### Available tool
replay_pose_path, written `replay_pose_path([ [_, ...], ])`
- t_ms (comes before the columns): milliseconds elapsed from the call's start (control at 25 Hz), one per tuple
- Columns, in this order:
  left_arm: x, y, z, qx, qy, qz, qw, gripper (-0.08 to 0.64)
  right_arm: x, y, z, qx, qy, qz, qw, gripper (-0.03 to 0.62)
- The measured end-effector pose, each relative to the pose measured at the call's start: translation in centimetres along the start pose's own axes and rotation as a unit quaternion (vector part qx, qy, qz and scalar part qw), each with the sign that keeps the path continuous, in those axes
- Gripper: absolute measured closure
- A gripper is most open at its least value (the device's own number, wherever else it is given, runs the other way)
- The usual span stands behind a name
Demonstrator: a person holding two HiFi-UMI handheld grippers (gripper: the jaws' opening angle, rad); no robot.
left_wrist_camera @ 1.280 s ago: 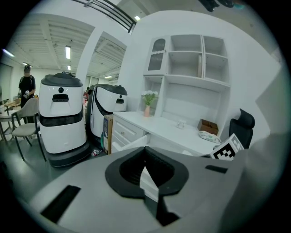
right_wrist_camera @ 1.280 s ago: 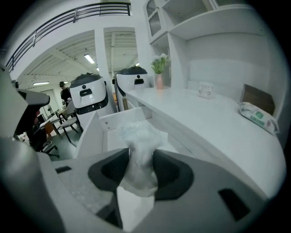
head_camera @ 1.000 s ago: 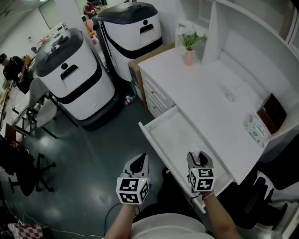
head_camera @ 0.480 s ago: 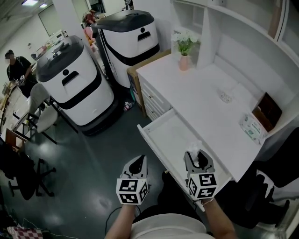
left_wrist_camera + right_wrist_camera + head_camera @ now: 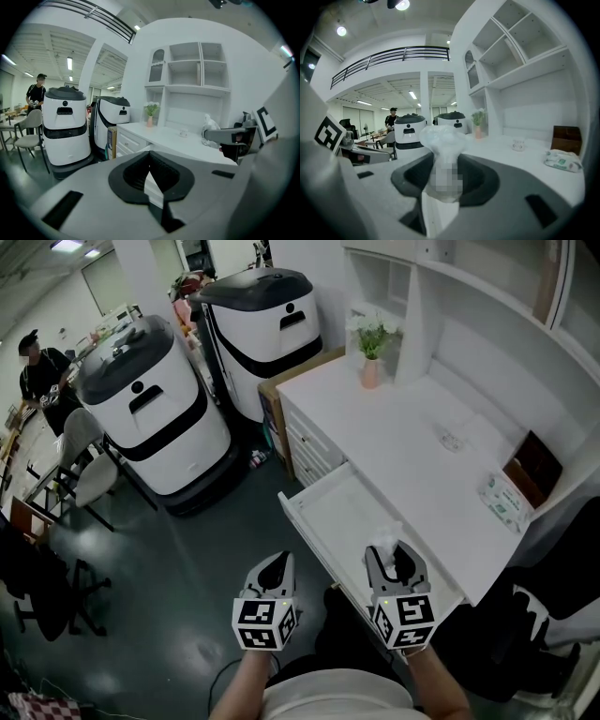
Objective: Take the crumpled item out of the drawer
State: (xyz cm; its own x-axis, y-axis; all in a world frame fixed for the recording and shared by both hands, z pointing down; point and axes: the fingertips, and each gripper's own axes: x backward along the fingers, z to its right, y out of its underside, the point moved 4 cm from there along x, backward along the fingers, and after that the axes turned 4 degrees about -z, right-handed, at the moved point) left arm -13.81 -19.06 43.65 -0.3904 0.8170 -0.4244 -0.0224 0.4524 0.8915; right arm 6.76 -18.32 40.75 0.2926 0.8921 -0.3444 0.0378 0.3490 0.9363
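My right gripper (image 5: 394, 555) is shut on a crumpled white item (image 5: 386, 537), held above the near end of the open white drawer (image 5: 349, 504). In the right gripper view the crumpled item (image 5: 441, 139) bulges up from between the jaws of this gripper (image 5: 443, 187). The left gripper view shows the same wad (image 5: 210, 125) raised level with the desk top. My left gripper (image 5: 278, 568) hangs over the floor left of the drawer front. Its jaws are shut with nothing between them (image 5: 152, 180).
The white desk (image 5: 403, 432) carries a pink vase with a plant (image 5: 372, 369), a small dish (image 5: 454, 438), a wipes pack (image 5: 505, 498) and a brown box (image 5: 537, 465). Two large white-and-black machines (image 5: 150, 404) (image 5: 267, 315) stand on the dark floor to the left. Chairs and a person (image 5: 37, 367) are at the far left.
My right gripper with the crumpled item has drawn slightly back toward me, along the drawer's near end. The left gripper has stayed in place.
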Motion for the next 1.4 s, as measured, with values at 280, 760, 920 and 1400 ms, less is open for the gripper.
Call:
replay_pose_path([
  [280,0.6,-0.2,-0.4,0.001,-0.006,0.007,1.0000,0.568,0.5,-0.8,-0.7,0.005,-0.003,0.007,1.000,0.425],
  [760,1.2,-0.7,-0.5,-0.002,-0.009,0.015,0.9999,0.568,1.1,-1.5,-1.6,0.004,-0.010,0.012,1.000,0.431],
  [920,1.5,-0.7,-0.6,-0.005,-0.009,0.017,0.9998,0.568,1.2,-1.4,-1.9,0.002,-0.011,0.014,1.000,0.431],
  [1400,2.2,-0.6,-1.0,-0.005,-0.013,0.020,0.9997,0.568,1.5,-1.4,-2.3,-0.007,-0.012,0.013,1.000,0.431],
])
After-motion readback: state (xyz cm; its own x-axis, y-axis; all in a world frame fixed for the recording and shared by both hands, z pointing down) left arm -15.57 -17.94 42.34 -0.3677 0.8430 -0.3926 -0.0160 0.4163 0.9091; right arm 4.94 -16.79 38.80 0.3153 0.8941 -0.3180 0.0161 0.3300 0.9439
